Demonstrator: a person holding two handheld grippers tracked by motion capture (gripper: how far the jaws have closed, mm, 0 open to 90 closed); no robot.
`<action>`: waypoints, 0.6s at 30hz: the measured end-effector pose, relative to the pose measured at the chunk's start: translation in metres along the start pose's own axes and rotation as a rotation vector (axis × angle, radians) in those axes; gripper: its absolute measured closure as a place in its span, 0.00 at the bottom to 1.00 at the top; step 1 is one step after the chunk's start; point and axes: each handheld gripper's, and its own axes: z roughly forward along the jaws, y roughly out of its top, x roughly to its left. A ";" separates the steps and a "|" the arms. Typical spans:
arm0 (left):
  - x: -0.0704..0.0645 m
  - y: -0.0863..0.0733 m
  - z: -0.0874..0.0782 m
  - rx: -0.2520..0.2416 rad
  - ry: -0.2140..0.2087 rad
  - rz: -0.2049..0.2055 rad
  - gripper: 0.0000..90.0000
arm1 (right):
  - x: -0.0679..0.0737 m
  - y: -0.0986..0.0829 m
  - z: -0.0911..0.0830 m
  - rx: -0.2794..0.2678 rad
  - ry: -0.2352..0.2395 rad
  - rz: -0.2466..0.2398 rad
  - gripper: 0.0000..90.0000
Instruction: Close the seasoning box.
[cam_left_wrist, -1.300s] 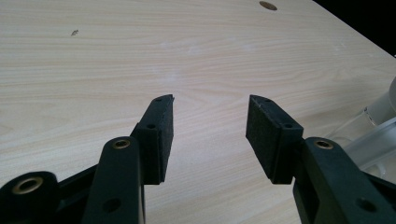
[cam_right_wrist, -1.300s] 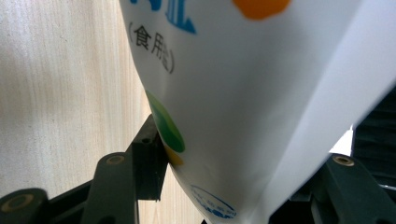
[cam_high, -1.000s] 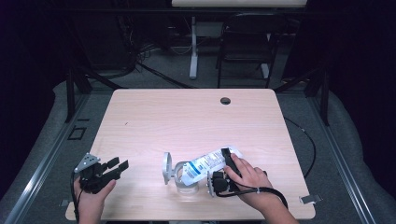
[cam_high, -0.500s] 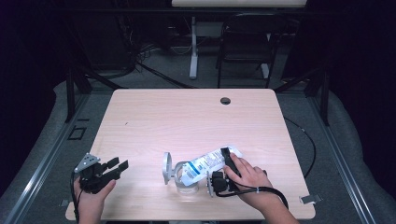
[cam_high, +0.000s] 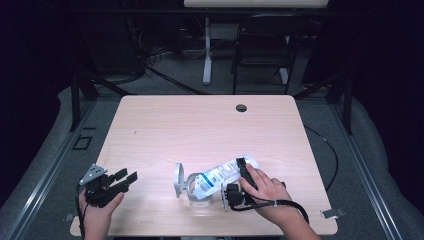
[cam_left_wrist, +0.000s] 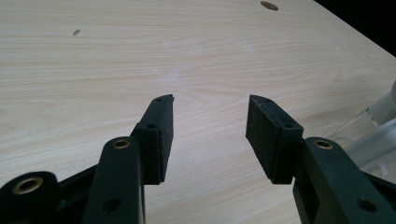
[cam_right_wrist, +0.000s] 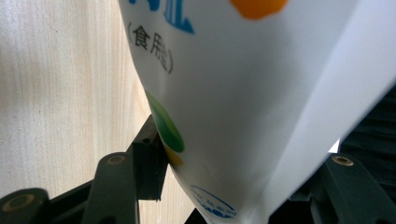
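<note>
The bag (cam_high: 226, 172) is gripped by the right tool (cam_high: 243, 176) and tilted over the glass jar (cam_high: 196, 188) just beside it, so pouring seems underway, not finished. The left tool (cam_high: 126, 178) is held open, well apart.
</note>
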 end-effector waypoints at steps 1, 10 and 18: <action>0.000 0.000 0.000 0.000 0.000 0.000 0.58 | 0.000 0.000 0.000 0.001 -0.001 -0.001 0.49; 0.000 0.000 0.000 0.000 0.002 -0.001 0.58 | -0.002 0.001 -0.001 0.007 -0.010 -0.034 0.49; 0.001 0.000 -0.001 0.002 0.000 -0.002 0.58 | -0.004 0.002 -0.002 0.014 -0.021 -0.059 0.50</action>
